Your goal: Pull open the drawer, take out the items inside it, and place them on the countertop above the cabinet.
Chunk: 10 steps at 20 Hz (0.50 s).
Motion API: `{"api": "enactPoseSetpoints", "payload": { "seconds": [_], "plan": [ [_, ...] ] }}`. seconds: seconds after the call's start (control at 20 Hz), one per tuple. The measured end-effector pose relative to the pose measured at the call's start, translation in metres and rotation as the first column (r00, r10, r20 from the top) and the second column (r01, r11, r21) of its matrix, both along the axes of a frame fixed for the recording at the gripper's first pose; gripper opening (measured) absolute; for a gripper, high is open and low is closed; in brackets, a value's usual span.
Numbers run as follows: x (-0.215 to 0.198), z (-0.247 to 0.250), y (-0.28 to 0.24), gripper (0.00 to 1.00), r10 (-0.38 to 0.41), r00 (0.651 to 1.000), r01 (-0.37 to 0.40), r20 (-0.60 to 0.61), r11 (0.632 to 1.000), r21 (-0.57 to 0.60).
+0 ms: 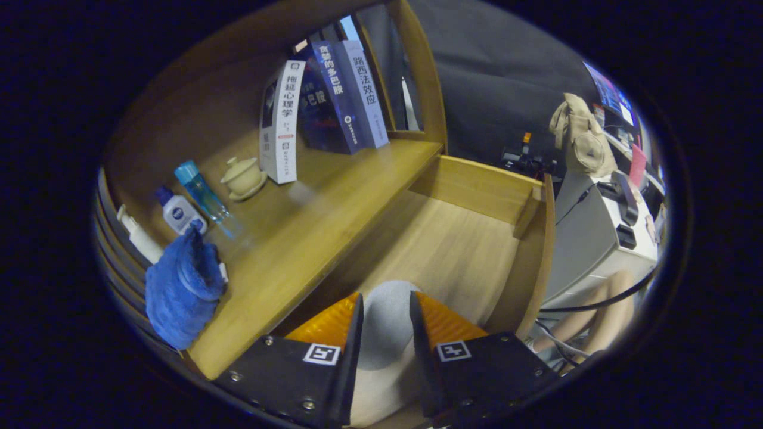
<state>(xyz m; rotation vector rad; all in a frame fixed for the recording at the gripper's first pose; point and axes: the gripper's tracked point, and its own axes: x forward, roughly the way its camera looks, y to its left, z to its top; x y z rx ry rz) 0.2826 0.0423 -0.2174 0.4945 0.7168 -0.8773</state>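
Behind everything hung the booth's dark cloth wall (pixel 501 89), with pale wooden furniture in front of it. At ten o'clock from the fingers ran the light wooden countertop (pixel 310 220) of the cabinet, set under a wooden shelf back. On it, toward eleven o'clock, stood three books: a white-spined upright book (pixel 280 122) and two blue-spined leaning books (pixel 346 95). Just beside the white one sat a small cream ceramic lidded cup on a saucer (pixel 243 177). Farther toward nine o'clock stood a slim clear-blue bottle with a blue cap (pixel 202 193), a short white bottle with a dark blue cap (pixel 179 211) and a white pump bottle (pixel 138 235), close together. A crumpled blue cloth (pixel 182 286) lay at the countertop's near end, touching the short bottle's base.

Ahead of the fingers, at twelve to one o'clock, the pale wooden drawer (pixel 477 187) stood pulled out, its bare floor and far wall showing. The gripper (pixel 386 316) sat over its near part with a rounded grey-white soft item (pixel 386 322) between the two fingers; both inner faces lay against its sides, so the fingers were clamped on it, part-way closed. Whether the item rested on the drawer floor could not be told.

At two o'clock, beyond the drawer, stood a grey-white machine (pixel 596 238) with black cables, and a beige fabric bag (pixel 581 137) hung above it.
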Motion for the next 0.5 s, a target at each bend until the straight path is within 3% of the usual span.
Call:
{"api": "enactPoseSetpoints", "payload": {
  "seconds": [0.15, 0.4, 0.5],
  "plan": [
    [0.015, -0.004, 0.010, 0.44, 0.002, 1.000, -0.002, 0.018, 1.000, 0.020],
    [0.016, -0.035, 0.028, 0.44, 0.006, 0.997, 0.003, -0.080, 0.994, 0.111],
    [0.019, -0.034, 0.023, 0.45, 0.013, 0.996, -0.005, -0.091, 0.997, 0.083]
  ]
}}
